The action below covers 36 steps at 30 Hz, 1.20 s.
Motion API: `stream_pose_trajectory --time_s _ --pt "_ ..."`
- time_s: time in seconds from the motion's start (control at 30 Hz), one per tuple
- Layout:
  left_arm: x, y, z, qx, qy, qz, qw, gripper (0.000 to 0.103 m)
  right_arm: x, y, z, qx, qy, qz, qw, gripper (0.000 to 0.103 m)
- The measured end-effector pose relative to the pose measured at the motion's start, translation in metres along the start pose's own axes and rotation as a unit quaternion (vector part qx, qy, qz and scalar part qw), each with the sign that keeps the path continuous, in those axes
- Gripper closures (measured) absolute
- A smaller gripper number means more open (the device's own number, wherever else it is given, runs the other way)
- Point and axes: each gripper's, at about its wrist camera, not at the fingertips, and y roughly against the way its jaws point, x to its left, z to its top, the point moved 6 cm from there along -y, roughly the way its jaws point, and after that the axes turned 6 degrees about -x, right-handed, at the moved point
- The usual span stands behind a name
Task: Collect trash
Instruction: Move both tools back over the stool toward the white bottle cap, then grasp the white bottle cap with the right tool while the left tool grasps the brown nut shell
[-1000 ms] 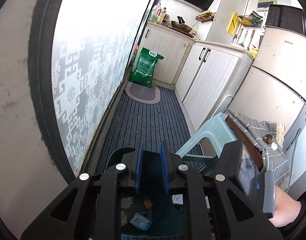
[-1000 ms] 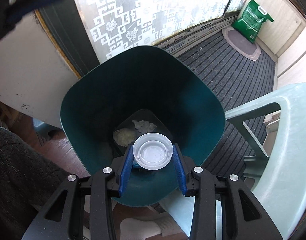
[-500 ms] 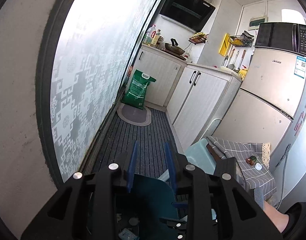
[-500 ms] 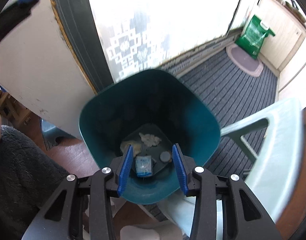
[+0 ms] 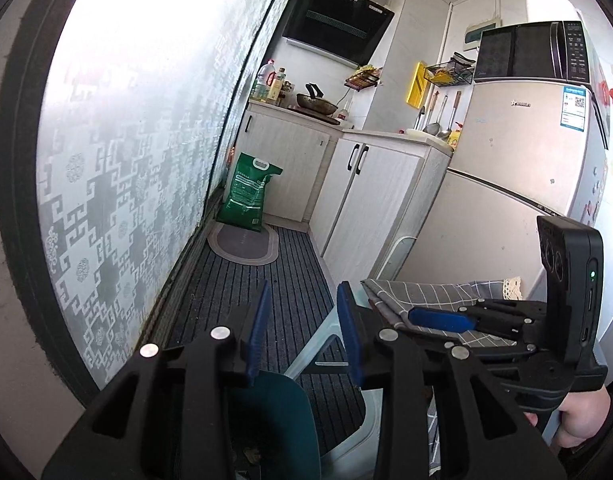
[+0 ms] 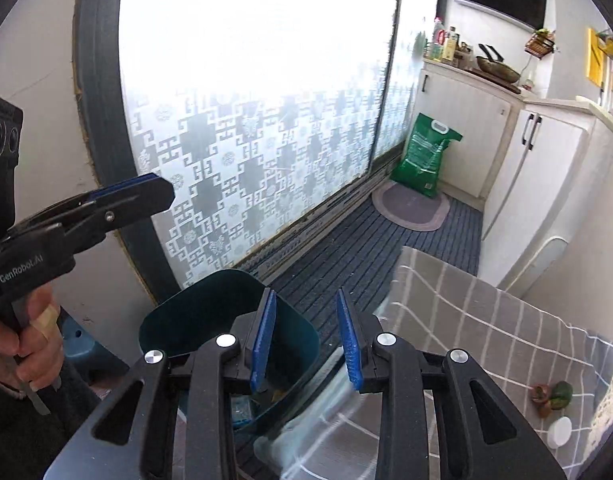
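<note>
A dark teal trash bin [image 6: 222,308] stands on the floor by the frosted glass door, with a blue packet [image 6: 240,408] and scraps at its bottom. My right gripper [image 6: 306,344] hovers above the bin's right rim; its jaws are closing with nothing between them. My left gripper [image 5: 304,336] is raised over the bin [image 5: 274,420], its jaws opening and empty. On the grey checked tablecloth [image 6: 486,320] lie a white cap [image 6: 558,432] and green and red scraps [image 6: 552,396]. Each gripper shows in the other's view: left gripper [image 6: 146,196], right gripper [image 5: 426,318].
A pale green plastic stool [image 5: 330,340] stands between bin and table. Along the ribbed floor mat [image 6: 366,264] are a green bag [image 6: 424,160], an oval rug [image 6: 410,208], white cabinets [image 5: 370,200] and a fridge [image 5: 518,168]. A person's hand [image 6: 30,336] holds the left gripper.
The white round lid left my right gripper and dropped into the bin. Both grippers rose and tilted up from the bin, the left one opening.
</note>
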Motion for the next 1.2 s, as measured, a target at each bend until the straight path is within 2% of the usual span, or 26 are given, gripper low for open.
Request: stream_pose_trajectory --time_s 0.4,0.53,0.63,0.73,0.9,1.13,1.2 --pt "-0.072 -0.032 -0.019 0.033 -0.041 -0.043 0.9977 0.064 -0.093 0.048 -0.032 -0.003 -0.040 -0.086 0.995 0.071" --pt "-0.098 -0.042 -0.029 0.052 -0.057 -0.061 0.9952 0.062 -0.126 0.060 -0.047 0.011 -0.052 -0.129 0.990 0.064" --pt "-0.117 -0.050 -0.037 0.071 -0.064 -0.083 0.9919 0.058 -0.149 0.067 -0.059 0.020 -0.062 -0.154 0.986 0.060" --pt "-0.134 -0.056 -0.045 0.085 -0.078 -0.093 0.9890 0.057 -0.167 0.070 -0.074 0.034 -0.068 -0.175 0.982 0.059" --pt "-0.153 -0.068 -0.054 0.106 -0.086 -0.103 0.9854 0.057 -0.185 0.070 -0.094 0.053 -0.073 -0.183 0.979 0.059" --pt "-0.176 -0.088 -0.063 0.132 -0.101 -0.108 0.9802 0.057 -0.196 0.058 -0.112 0.074 -0.082 -0.169 0.979 0.060" --pt "-0.185 -0.096 -0.067 0.143 -0.112 -0.109 0.9774 0.057 -0.195 0.058 -0.111 0.069 -0.081 -0.160 0.981 0.067"
